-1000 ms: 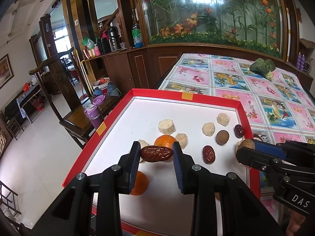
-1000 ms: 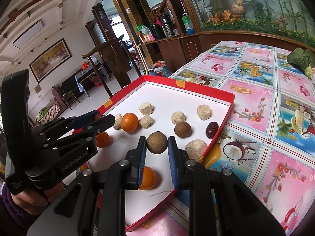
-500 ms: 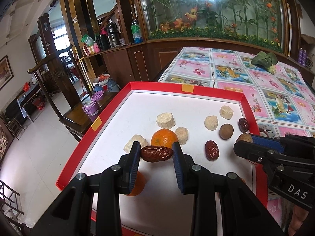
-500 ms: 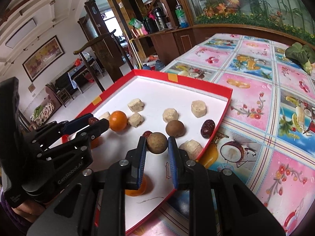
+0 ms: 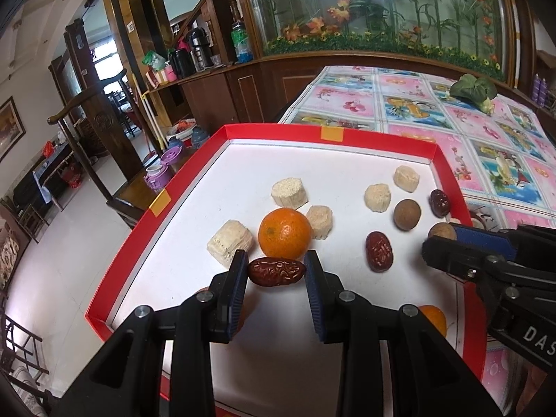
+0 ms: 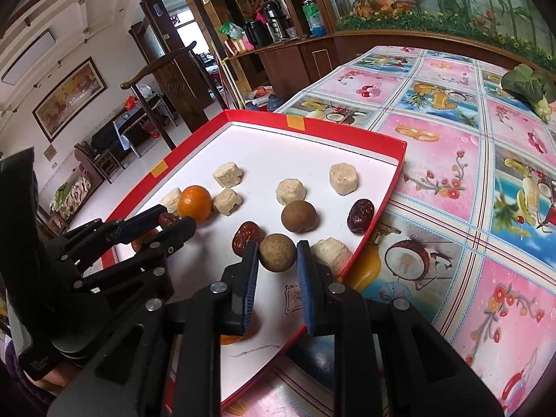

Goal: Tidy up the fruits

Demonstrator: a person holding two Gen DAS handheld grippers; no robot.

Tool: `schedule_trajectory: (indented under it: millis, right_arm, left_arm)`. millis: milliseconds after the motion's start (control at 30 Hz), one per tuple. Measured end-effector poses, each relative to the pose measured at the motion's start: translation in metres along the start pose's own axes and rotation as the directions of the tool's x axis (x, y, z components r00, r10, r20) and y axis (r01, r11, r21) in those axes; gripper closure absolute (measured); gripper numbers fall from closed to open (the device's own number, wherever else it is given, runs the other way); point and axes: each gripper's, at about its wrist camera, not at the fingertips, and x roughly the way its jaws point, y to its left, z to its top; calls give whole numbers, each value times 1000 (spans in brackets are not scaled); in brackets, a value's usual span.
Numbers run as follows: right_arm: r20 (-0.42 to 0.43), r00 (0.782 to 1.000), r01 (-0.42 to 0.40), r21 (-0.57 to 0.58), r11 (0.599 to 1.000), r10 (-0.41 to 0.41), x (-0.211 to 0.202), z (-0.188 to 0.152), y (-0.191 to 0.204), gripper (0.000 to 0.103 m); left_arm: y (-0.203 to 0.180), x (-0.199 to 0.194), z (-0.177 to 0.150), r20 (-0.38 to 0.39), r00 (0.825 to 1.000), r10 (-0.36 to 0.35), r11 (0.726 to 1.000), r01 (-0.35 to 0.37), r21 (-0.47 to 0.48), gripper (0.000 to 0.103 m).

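Observation:
A red-rimmed white tray (image 5: 382,140) (image 6: 347,132) holds the fruits. My left gripper (image 5: 277,272) is shut on a red date (image 5: 277,272), held above the tray's near part, in front of an orange (image 5: 284,232). My right gripper (image 6: 278,253) is shut on a brown round longan (image 6: 278,252), held above the tray's near right edge; it shows in the left wrist view (image 5: 441,232). On the tray lie two more dates (image 5: 378,251) (image 5: 440,202), another longan (image 5: 406,214), several pale cut chunks (image 5: 289,192) and more oranges (image 5: 432,318), partly hidden by the fingers.
The tray sits at the corner of a table with a pink fruit-print cloth (image 6: 486,180). A leafy green vegetable (image 5: 472,90) lies at the far right. A wooden chair (image 5: 93,146) and a wooden cabinet (image 5: 226,87) stand left of the table, over a drop to the floor.
Both grippers have pulled back and up a little with their fruits still held; the tray's contents appear farther forward in both views. Nothing on the tray has moved.

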Motion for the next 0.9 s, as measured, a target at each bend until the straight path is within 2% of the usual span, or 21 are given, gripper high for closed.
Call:
schedule_trajectory:
  millis: [167, 200, 267, 333, 467, 567, 733, 900]
  right_arm:
    - [15, 1000, 20, -25, 999, -20, -3, -1, 0, 77]
    - [27, 999, 27, -31, 999, -27, -6, 0, 1, 76]
    - [68, 997, 33, -33, 999, -30, -13, 1, 0, 59]
    - [103, 994, 36, -26, 999, -34, -22, 1, -1, 49]
    - [163, 986, 35, -7, 999, -34, -34, 2, -4, 49]
    - [176, 983, 54, -12, 998, -51, -37, 2, -3, 49]
    - [203, 978, 62, -30, 998, -54, -44, -1, 2, 49]
    - [238, 970, 73, -57, 996, -57, -55, -10, 12, 39]
  left_arm:
    - [2, -2, -2, -9, 1000, 1, 1000, -2, -16, 70]
    - [2, -3, -2, -9, 1000, 0, 1000, 0, -21, 66]
    - [3, -5, -1, -8, 1000, -2, 1000, 2, -30, 55]
    - [5, -10, -1, 4, 1000, 2, 999, -2, -45, 51]
    - [13, -20, 1, 30, 1000, 1, 997, 1, -82, 40]
    - [19, -28, 2, 52, 999, 13, 994, -7, -113, 25]
    - [27, -42, 8, 79, 996, 38, 990, -27, -141, 20]
    - [35, -53, 12, 95, 991, 98, 981, -79, -180, 16]
